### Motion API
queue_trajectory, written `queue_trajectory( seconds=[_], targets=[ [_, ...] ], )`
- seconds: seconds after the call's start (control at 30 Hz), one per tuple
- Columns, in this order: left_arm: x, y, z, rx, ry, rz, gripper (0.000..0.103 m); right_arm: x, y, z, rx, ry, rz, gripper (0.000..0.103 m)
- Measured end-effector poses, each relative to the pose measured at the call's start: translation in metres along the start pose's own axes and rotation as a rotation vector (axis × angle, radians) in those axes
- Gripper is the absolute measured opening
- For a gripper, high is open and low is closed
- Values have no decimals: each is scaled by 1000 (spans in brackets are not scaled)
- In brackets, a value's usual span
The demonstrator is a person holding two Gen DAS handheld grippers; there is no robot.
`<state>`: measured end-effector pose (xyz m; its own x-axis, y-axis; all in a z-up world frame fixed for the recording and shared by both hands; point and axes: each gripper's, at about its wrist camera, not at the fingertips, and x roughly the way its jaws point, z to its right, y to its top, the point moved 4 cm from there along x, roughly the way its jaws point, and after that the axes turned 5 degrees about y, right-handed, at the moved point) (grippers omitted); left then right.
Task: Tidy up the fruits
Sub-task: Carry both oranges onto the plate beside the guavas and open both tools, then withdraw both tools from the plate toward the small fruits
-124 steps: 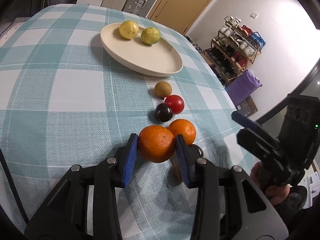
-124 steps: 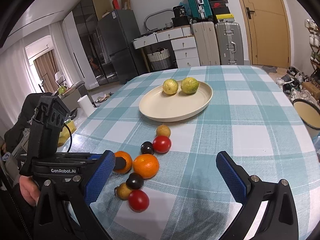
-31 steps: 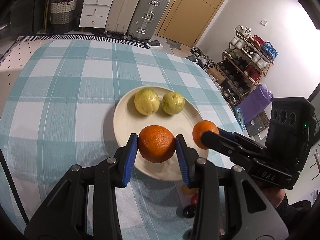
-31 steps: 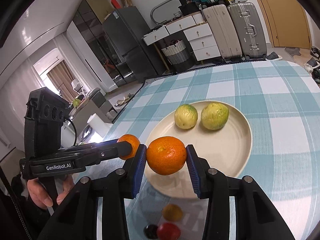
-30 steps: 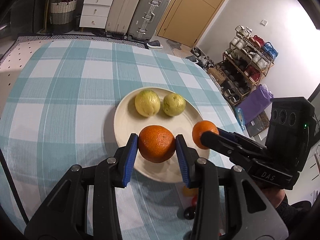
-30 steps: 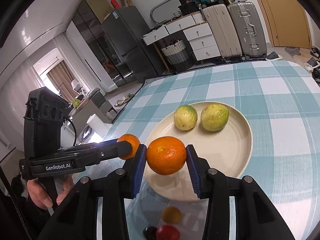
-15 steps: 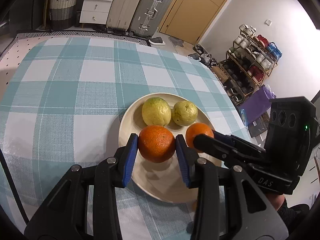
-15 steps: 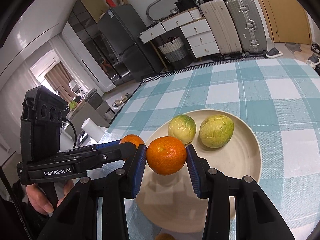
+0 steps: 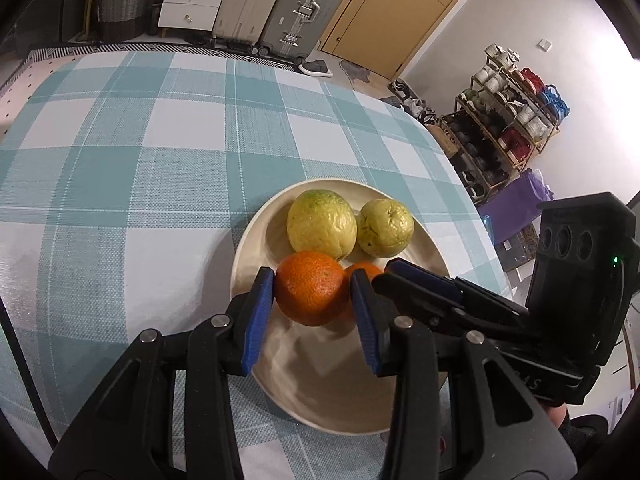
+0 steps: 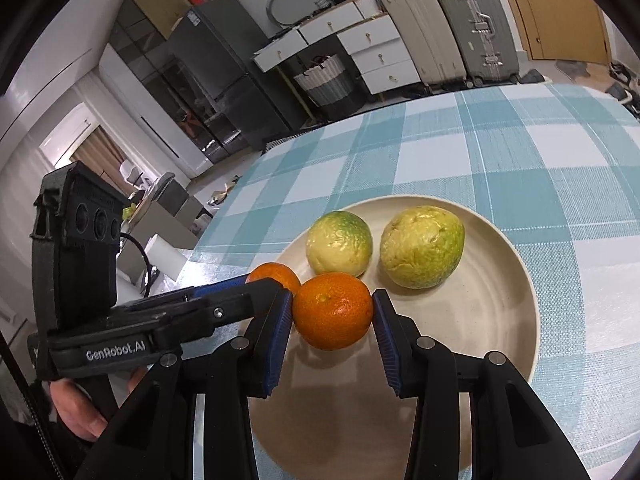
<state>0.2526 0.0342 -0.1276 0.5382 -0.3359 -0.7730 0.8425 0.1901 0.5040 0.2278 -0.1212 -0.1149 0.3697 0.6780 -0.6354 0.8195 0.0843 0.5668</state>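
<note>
My left gripper [image 9: 313,298] is shut on an orange [image 9: 312,288] and holds it low over the cream plate [image 9: 320,384], just in front of two yellow-green fruits [image 9: 322,229]. My right gripper [image 10: 332,314] is shut on a second orange [image 10: 333,310], also low over the plate [image 10: 500,320], close beside the left one. In the left wrist view the right gripper's orange [image 9: 362,271] shows partly behind my right finger. In the right wrist view the left gripper's orange [image 10: 274,275] shows at the left. Two yellow-green fruits [image 10: 422,252] lie at the plate's far side.
The plate sits on a table with a teal-and-white checked cloth [image 9: 120,160]. Suitcases [image 9: 296,4] and a drawer unit stand beyond the table's far edge. A shoe rack [image 9: 508,120] is at the right. The small fruits on the cloth are out of view.
Both grippers have carried their oranges from the cloth to the plate, and in the last second moved forward and lower, closer to the two yellow-green fruits.
</note>
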Motion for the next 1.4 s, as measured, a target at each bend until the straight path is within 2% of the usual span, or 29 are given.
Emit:
queue_trajectory(
  seconds=[0.17,0.3,0.33,0.43,0.7,0.77,0.87,0.93,1.07,1.17,1.3,1.4],
  targets=[
    [-4,5,-2,-26,-15,7,36,-5,3,-1,15,10,23,54],
    [-12,6,-3,-30,7,21,56,-17,2,-2,23,11,43,55],
    [-15,5,-3,-31,14,27,58,-22,1,-2,24,5,50,57],
    [-23,1,-2,-37,16,35,59,-36,-1,-1,32,0,79,63],
    [-53,-18,7,-15,61,67,60,-70,-16,-2,15,-29,116,67],
    [-63,-24,12,2,84,84,60,-77,-20,-4,6,-32,120,74],
    [-75,-34,20,19,100,100,60,-85,-27,-7,-8,-44,113,77],
    [-82,-41,24,29,106,107,65,-92,-32,-8,-18,-46,118,78],
    [-95,-55,34,53,121,118,66,-107,-41,-15,-36,-53,141,88],
    [-102,-65,41,64,137,124,66,-116,-48,-20,-52,-56,146,89],
    [-113,-80,50,77,161,140,78,-124,-58,-26,-72,-60,152,90],
    [-122,-88,54,94,176,158,79,-131,-64,-30,-84,-61,160,92]
  ],
)
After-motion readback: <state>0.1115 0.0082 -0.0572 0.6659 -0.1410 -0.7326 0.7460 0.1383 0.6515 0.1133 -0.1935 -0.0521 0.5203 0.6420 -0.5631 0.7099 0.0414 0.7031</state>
